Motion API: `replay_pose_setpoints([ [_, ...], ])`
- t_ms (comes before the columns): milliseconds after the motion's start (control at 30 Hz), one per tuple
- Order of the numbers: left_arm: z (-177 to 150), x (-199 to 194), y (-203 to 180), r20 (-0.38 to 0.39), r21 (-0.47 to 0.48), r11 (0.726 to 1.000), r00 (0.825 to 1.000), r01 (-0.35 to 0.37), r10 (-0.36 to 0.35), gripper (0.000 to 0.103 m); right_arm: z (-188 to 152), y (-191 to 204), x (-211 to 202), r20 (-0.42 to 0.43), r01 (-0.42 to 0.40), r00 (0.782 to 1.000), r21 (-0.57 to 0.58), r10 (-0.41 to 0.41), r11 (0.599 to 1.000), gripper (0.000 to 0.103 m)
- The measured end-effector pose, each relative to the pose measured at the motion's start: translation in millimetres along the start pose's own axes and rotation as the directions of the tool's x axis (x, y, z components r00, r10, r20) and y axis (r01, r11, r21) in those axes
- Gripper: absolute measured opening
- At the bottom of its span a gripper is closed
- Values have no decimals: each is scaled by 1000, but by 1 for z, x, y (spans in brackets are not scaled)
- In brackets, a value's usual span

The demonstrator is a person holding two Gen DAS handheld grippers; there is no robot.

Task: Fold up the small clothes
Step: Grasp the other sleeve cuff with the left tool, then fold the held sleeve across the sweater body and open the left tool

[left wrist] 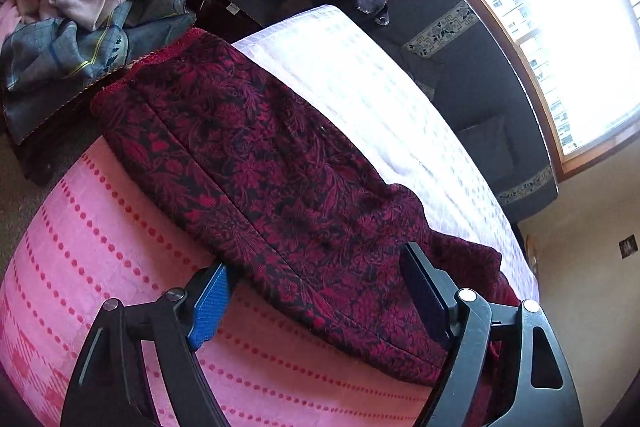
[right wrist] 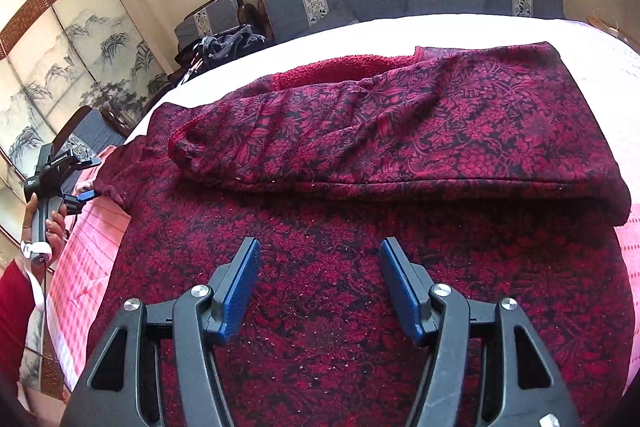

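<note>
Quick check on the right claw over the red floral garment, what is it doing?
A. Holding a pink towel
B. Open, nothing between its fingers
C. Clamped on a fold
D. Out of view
B. The right claw is spread wide above the red-and-black floral knit garment, gripping nothing.

Both grippers: black angular frames, silver pivot screws, blue textured pads (right wrist: pixel 240 291). Left gripper (right wrist: pixel 86 195) on grey handle; hand (right wrist: pixel 50 227) bare-skinned, red sleeve (right wrist: pixel 14 307), white cable.
</note>
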State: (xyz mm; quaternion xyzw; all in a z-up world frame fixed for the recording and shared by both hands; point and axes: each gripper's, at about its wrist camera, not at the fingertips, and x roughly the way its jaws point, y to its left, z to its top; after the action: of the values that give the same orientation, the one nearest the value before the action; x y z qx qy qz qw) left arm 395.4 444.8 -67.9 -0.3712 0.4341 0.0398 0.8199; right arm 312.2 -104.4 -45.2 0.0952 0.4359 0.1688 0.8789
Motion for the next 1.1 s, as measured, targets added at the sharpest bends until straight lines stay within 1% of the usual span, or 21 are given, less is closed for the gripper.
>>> replay_pose_setpoints([
  [67,6,4,0,29,4,1000,999,-24,23,65,-1,0,-1,6,-1,1000,-3,1,1000,60],
  [100,8,7,0,46,11,999,998,-47,46,46,-1,0,-2,10,-5,1000,-2,5,1000,60],
  [133,9,11,0,50,19,997,996,-76,75,19,-1,0,-3,14,-11,1000,0,11,1000,60],
  [167,9,14,1,52,23,996,995,-89,88,12,-1,0,-4,17,-20,1000,6,20,1000,60],
  [200,8,15,0,65,26,996,994,-91,89,10,-2,-2,-5,21,-31,999,16,30,999,60],
  [267,2,3,-19,146,80,993,986,-92,80,9,-2,-8,-7,29,-57,998,43,56,997,60],
  [333,-7,-16,-59,224,185,980,974,-77,34,9,-2,-15,-10,44,-86,996,73,83,994,60],
  [367,-13,-23,-83,240,238,969,971,-69,10,9,-2,-18,-12,54,-94,994,87,90,992,60],
  [433,-28,-34,-137,238,341,939,970,-36,-49,8,-2,-21,-16,71,-109,992,104,102,989,60],
  [500,-50,-40,-194,220,447,895,969,4,-115,8,-3,-23,-21,97,-116,990,114,106,987,60],
  [567,-82,-40,-251,203,557,830,965,24,-164,8,-5,-26,-28,133,-132,985,126,115,983,60],
  [633,-116,-31,-298,149,634,770,967,68,-208,8,-7,-33,-35,169,-155,977,154,128,976,60],
  [700,-150,-13,-337,78,688,716,970,115,-231,8,-7,-43,-39,194,-185,970,194,148,963,60],
  [767,-189,10,-372,18,741,657,973,142,-231,8,-8,-53,-42,216,-214,963,239,163,947,60],
  [833,-230,34,-398,-15,808,573,978,134,-208,9,-9,-62,-43,234,-243,955,280,180,929,60],
  [900,-270,59,-417,-48,863,490,985,125,-166,9,-11,-71,-44,250,-269,949,316,194,910,60],
  [967,-299,79,-427,-53,900,424,991,102,-126,11,-13,-78,-45,269,-293,941,343,205,893,60],
  [1000,-315,83,-430,-41,916,393,992,84,-116,11,-14,-80,-45,277,-302,938,354,209,885,60],
  [1033,-323,85,-432,-33,926,371,992,75,-119,13,-15,-83,-45,286,-313,934,362,215,878,60],
  [1067,-326,83,-430,-46,922,376,989,97,-141,15,-17,-85,-46,294,-317,932,373,213,872,59],
  [1100,-325,79,-430,-77,911,389,983,136,-164,23,-17,-88,-46,305,-332,926,382,221,862,59],
])
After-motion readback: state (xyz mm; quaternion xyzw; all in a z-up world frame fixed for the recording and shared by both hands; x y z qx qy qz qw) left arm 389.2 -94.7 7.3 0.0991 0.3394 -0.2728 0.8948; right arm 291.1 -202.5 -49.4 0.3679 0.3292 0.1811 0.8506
